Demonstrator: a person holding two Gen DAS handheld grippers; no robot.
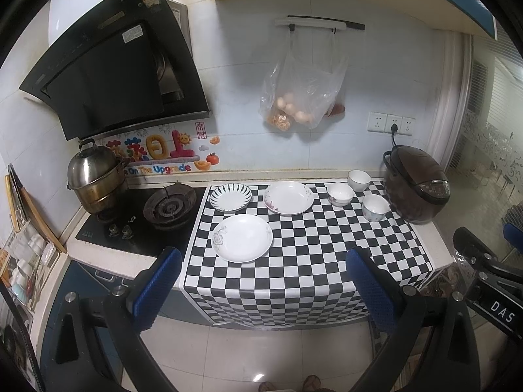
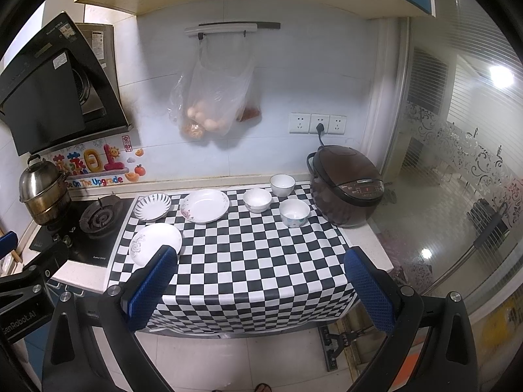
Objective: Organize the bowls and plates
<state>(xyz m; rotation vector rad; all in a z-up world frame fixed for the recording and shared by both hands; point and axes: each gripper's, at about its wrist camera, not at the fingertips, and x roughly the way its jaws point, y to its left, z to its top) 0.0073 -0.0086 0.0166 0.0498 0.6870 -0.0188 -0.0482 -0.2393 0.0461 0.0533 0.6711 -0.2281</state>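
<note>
Premises: a domestic kitchen. Evidence: gas hob (image 1: 170, 209) set in the counter with a steel steamer pot (image 1: 93, 176) on it, extractor hood (image 1: 111, 62) above, rice cooker (image 2: 346, 186) plugged into wall sockets (image 2: 318, 124), bagged food (image 1: 300, 98) hanging on tiled wall.

Even indoor light, glare on glass door (image 2: 457, 163) (edges warped, perhaps blurred).

Handheld grippers: black frames, blue finger pads.

Left gripper (image 1: 261, 281): black angular arms, round silver screws near each blue dimpled pad (image 1: 157, 289). Right gripper (image 2: 260, 287): same build; blue textured pad (image 2: 367, 289), silver screws behind it. White lettering "DAS" and "GenRobot.AI" on black bodies. Sandalled toes below the grippers.
</note>
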